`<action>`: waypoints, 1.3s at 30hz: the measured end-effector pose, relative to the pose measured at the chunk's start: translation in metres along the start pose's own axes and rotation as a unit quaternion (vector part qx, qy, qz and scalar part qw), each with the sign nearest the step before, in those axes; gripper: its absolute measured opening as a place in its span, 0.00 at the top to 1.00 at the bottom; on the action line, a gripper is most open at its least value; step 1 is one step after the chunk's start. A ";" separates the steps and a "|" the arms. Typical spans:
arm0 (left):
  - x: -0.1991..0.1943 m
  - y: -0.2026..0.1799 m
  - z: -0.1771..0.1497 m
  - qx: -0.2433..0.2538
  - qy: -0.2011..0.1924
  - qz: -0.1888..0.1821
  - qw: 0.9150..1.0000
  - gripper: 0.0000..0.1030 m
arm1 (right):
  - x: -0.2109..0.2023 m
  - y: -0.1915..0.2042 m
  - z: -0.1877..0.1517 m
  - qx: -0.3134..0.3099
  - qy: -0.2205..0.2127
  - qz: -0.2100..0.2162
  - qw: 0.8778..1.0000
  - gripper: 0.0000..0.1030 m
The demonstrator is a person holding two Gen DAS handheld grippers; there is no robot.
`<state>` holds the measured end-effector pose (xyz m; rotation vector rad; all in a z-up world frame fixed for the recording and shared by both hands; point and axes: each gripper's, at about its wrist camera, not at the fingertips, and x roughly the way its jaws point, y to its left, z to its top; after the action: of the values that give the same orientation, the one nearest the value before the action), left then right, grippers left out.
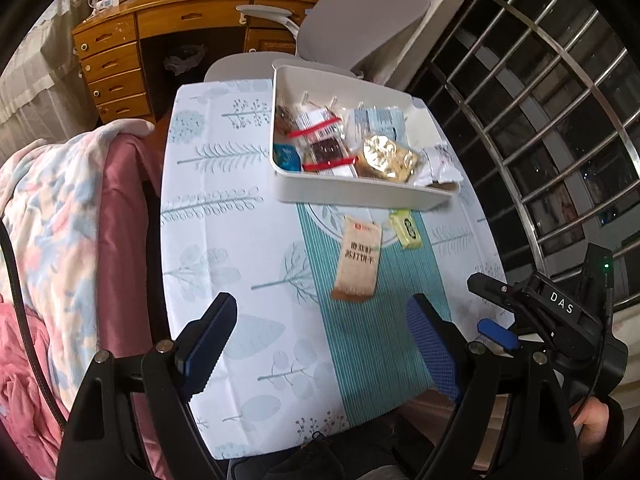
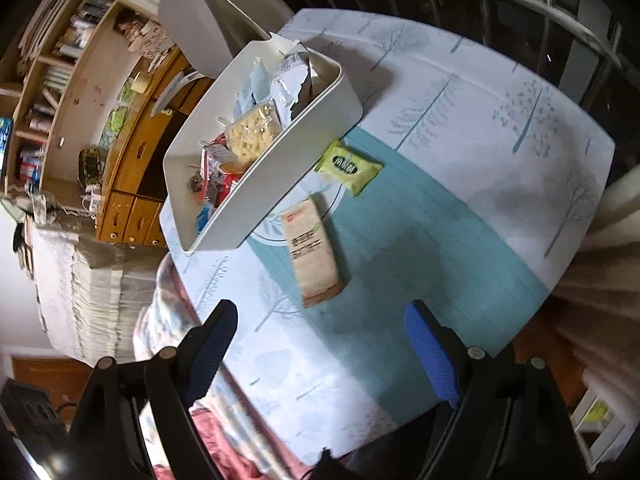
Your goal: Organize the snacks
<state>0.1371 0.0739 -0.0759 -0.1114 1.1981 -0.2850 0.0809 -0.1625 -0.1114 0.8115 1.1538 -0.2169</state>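
Observation:
A white bin point(image 1: 360, 194) point(image 2: 304, 128) holding several wrapped snacks stands at the far side of the table. In front of it lie a tan cracker packet point(image 1: 358, 262) point(image 2: 314, 254) and a small yellow-green packet point(image 1: 406, 227) point(image 2: 350, 166), both flat on the cloth. My left gripper point(image 1: 320, 344) hovers open above the near part of the table, short of the tan packet, with nothing between its fingers. My right gripper point(image 2: 320, 344) is also open and empty, above the teal stripe near the tan packet. The right gripper's body point(image 1: 560, 312) shows in the left wrist view.
The table wears a white tree-print cloth point(image 1: 216, 184) with a teal stripe point(image 2: 420, 240). A grey chair point(image 1: 360, 20) and wooden desk point(image 1: 160, 24) stand beyond it. A bed with pink and floral blankets point(image 1: 60, 220) lies alongside. A barred window point(image 1: 540, 100) is on the other side.

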 end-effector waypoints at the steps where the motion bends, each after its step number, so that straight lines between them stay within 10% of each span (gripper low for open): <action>1: 0.002 -0.002 -0.002 0.000 0.001 0.000 1.000 0.17 | 0.000 -0.001 0.000 -0.010 -0.004 -0.003 1.000 0.16; 15: 0.050 -0.040 -0.005 0.006 0.023 0.038 0.999 0.17 | 0.026 -0.010 0.041 -0.181 -0.024 -0.035 0.983 0.16; 27: 0.138 -0.074 -0.002 0.004 0.032 0.049 0.998 0.17 | 0.075 -0.014 0.084 -0.346 -0.035 -0.027 0.937 0.21; 39: 0.235 -0.079 -0.006 0.019 0.078 0.087 0.993 0.17 | 0.136 -0.014 0.098 -0.393 -0.004 -0.016 0.919 0.35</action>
<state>0.1977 -0.0667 -0.2716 0.0497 1.3468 -0.1652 0.2015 -0.2041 -0.2205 0.0759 1.1174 0.2169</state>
